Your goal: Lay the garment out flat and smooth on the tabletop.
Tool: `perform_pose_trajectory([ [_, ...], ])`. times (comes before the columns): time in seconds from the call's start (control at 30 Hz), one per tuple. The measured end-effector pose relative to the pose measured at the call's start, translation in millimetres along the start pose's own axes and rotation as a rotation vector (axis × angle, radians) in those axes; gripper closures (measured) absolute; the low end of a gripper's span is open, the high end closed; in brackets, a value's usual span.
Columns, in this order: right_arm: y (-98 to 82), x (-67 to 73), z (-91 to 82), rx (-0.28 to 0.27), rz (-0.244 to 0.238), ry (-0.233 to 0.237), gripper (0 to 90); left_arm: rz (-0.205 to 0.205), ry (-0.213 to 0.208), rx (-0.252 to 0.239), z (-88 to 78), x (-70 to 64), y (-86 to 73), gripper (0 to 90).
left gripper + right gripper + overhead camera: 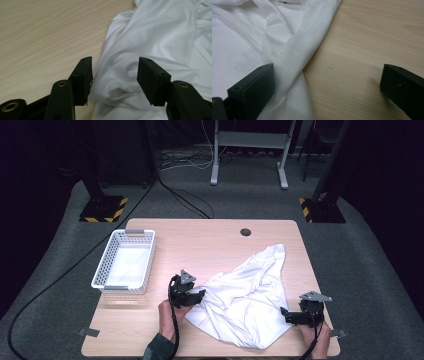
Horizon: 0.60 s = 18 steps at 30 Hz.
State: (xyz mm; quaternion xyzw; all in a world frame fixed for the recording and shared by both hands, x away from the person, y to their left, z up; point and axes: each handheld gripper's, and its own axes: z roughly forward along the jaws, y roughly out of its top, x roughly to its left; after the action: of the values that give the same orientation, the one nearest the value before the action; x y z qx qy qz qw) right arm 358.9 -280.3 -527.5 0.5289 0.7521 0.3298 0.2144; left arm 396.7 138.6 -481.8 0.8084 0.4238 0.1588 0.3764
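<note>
1. Left gripper [113, 75], near the table's front edge: jaws apart, a fold of the white shirt [247, 292] between them, not pinched.
2. Right gripper [327, 82], at the front right corner: jaws wide apart, straddling the shirt's edge.
3. Shirt: crumpled on the table's [200, 245] right half.
4. White basket [126, 261]: along the left edge.

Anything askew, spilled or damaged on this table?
Nothing looks damaged or spilled. The white garment lies crumpled and unfolded on the table, between the open left gripper and the open right gripper. The white basket sits square near the left edge.
</note>
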Motion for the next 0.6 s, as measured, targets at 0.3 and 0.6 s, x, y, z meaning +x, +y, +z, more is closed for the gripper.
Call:
perform_pose_trajectory([
  [0.3, 0.0, 0.2, 0.1, 0.001, 0.002, -0.001, 0.0, 0.192, -0.079, 0.102, 35.1, -55.7, 8.6, 36.2],
  [0.6, 0.0, 0.3, 0.0, 0.001, 0.001, 0.000, 0.0, 0.160, -0.065, 0.115, 45.5, -50.3, 3.2, 73.0],
])
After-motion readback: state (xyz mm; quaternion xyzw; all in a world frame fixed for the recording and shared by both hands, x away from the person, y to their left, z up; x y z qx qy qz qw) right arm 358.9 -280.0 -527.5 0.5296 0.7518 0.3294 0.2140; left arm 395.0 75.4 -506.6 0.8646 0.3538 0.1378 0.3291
